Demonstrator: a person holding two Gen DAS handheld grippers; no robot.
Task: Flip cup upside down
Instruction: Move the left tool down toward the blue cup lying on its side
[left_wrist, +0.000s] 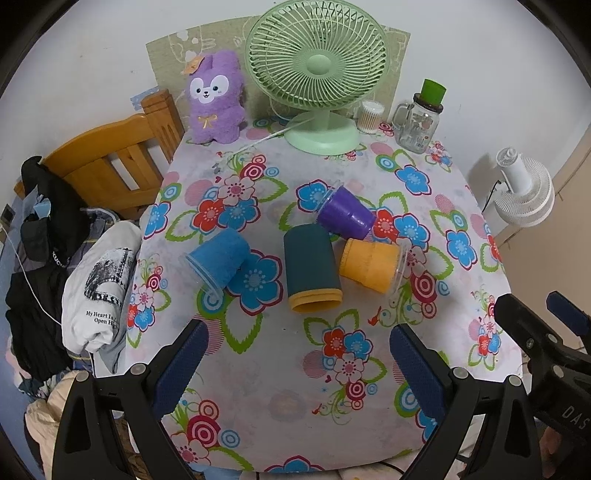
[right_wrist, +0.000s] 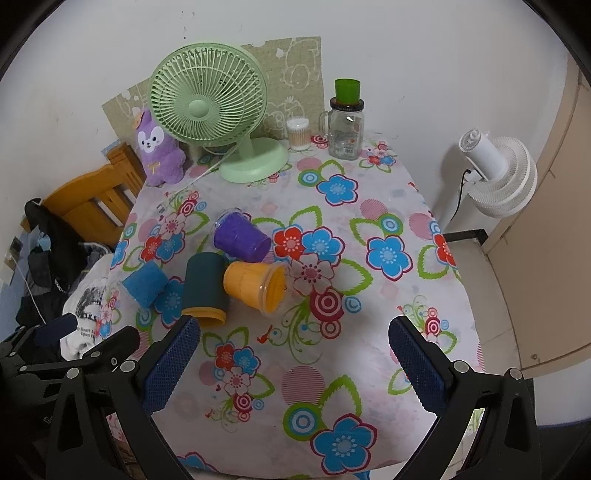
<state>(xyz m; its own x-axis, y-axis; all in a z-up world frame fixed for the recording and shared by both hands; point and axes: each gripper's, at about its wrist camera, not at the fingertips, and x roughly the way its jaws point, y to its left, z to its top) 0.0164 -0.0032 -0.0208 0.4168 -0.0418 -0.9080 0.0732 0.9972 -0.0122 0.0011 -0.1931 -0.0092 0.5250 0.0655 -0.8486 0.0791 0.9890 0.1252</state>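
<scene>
Several cups lie on their sides in the middle of a table with a floral cloth: a blue cup, a dark teal cup with a yellow rim, a purple cup and an orange cup. My left gripper is open and empty, above the near table edge, short of the cups. My right gripper is open and empty, near and right of the cups. The right gripper also shows at the right edge of the left wrist view.
At the back stand a green desk fan, a purple plush toy, a cotton-swab jar and a glass mug jar with a green cap. A wooden bed frame and clothes lie left; a white fan stands right.
</scene>
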